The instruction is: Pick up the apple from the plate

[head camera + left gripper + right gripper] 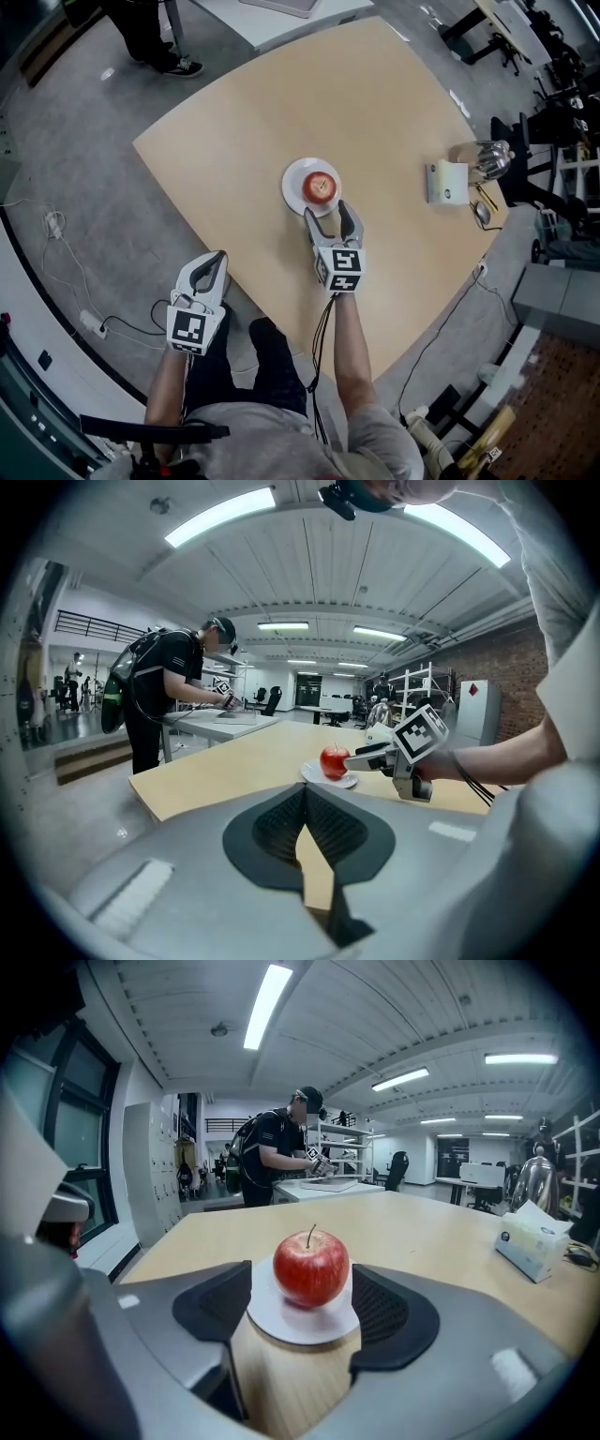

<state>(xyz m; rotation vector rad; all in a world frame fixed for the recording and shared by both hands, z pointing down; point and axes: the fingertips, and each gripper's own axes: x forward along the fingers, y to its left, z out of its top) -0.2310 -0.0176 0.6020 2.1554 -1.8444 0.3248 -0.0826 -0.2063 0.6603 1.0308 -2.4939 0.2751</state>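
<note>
One pale wooden surface (375,112) carries a white box (446,182) whose print is too small to read and a white plate (293,184) bearing the red apple (321,187), the right claw (330,212) spread wide just short of it, untouching, while the left claw (216,259) hangs clenched, empty, off the edge.

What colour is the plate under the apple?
White; the plate shows best in the right gripper view.

Bright ceiling strip lights (gripper views bulge and darken at edges).
</note>
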